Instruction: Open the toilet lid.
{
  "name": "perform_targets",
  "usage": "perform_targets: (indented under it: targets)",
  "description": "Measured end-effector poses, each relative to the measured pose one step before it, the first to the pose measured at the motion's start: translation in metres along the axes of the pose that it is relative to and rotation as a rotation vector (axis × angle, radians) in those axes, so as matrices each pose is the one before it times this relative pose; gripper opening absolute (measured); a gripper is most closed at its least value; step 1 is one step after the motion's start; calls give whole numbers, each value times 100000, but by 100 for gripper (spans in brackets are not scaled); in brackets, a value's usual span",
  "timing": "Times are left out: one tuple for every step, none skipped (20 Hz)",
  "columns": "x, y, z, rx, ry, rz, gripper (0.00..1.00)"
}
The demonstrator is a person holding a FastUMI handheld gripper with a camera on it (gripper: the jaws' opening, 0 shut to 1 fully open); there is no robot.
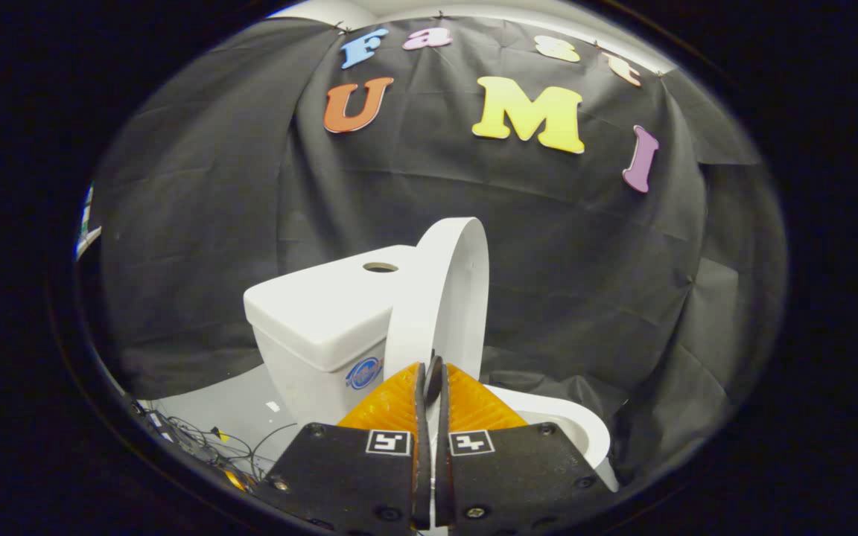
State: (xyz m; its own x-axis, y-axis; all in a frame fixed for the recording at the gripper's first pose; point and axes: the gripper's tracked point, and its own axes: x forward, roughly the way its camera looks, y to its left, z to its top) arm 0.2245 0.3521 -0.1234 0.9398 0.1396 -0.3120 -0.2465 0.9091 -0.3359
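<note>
A white toilet stands against the black cloth wall. Its lid (450,290) is raised almost upright, edge-on to me, and leans close to the tank (325,309). My gripper (434,370) is at the lid's lower edge, and a thin strip of the lid runs between the two fingers. The fingers are pressed nearly together on that edge. To the right of the fingers the white rim of the bowl (574,424) curves away. The bowl's inside is hidden behind the fingers.
The tank top has a round hole (380,266). Tangled cables (209,443) lie on the grey floor (213,402) left of the toilet. Black cloth closes in behind and to the right.
</note>
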Motion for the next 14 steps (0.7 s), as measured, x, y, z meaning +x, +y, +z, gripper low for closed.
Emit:
perform_targets:
  targets:
    - [-11,201,45,-805,-140,-213,6]
    - [-14,231,34,-447,-1,-4,6]
    - [60,263,-77,-452,-6,272,6]
    - [209,222,236,-454,31,451,6]
    - [146,245,-82,-337,50,391,6]
    - [7,337,135,-255,-233,491,6]
    - [-15,246,-194,-419,-162,239,6]
    - [-4,113,119,-790,-197,-368,6]
    - [123,70,-180,-335,128,-580,6]
    - [-63,52,-26,-565,-48,-567,6]
    - [-13,-100,-2,-463,21,-634,6]
    - [20,-116,140,-564,-313,-1025,6]
    - [41,8,111,-1300,87,-1125,6]
    - [70,-94,-143,-3096,499,-260,6]
